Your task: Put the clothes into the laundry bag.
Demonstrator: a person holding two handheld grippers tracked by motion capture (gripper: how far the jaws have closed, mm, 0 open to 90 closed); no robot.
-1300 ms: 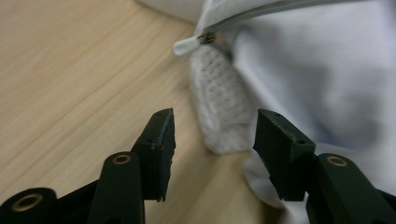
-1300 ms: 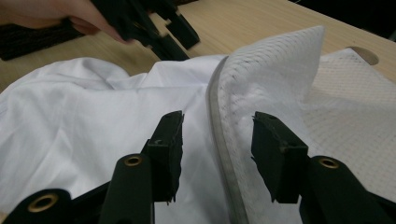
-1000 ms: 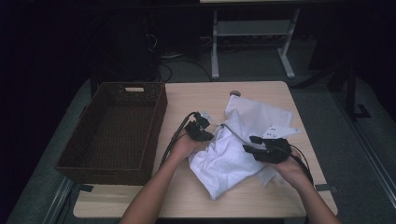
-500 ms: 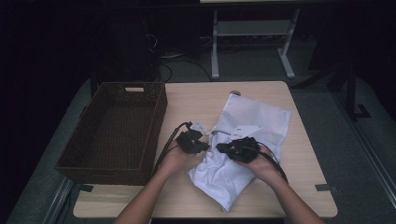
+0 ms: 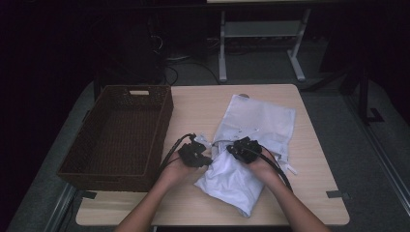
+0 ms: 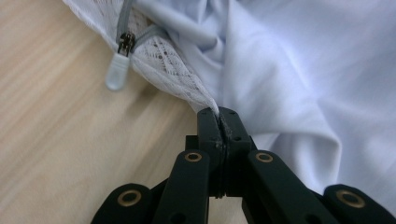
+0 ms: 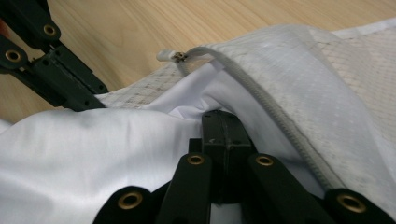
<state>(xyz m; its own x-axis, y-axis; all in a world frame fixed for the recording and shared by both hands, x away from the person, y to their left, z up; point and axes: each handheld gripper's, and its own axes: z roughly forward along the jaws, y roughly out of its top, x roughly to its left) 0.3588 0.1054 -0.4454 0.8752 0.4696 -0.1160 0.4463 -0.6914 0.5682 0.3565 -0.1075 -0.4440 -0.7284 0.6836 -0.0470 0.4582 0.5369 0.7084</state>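
Note:
A white mesh laundry bag (image 5: 261, 118) lies on the wooden table (image 5: 203, 104), with a smooth white garment (image 5: 232, 181) bunched at its near end. My left gripper (image 5: 205, 162) is shut on the bag's lace-like edge (image 6: 177, 70), just below the zipper pull (image 6: 116, 74). My right gripper (image 5: 232, 151) has just been closing and is now shut on a fold of the white garment (image 7: 140, 140), right under the bag's grey zipper edge (image 7: 261, 93). The left gripper (image 7: 98, 100) is also visible close by at the upper left of the right gripper view.
A dark woven basket (image 5: 121, 135) stands on the left side of the table, its wall close to my left hand. Bare wood lies beyond the bag and along the near edge. The floor and a metal stand (image 5: 261, 43) are behind the table.
Both hands moved: the right gripper came left toward the middle of the cloth, the left came nearer the front edge. The bag has spread flatter at the far right.

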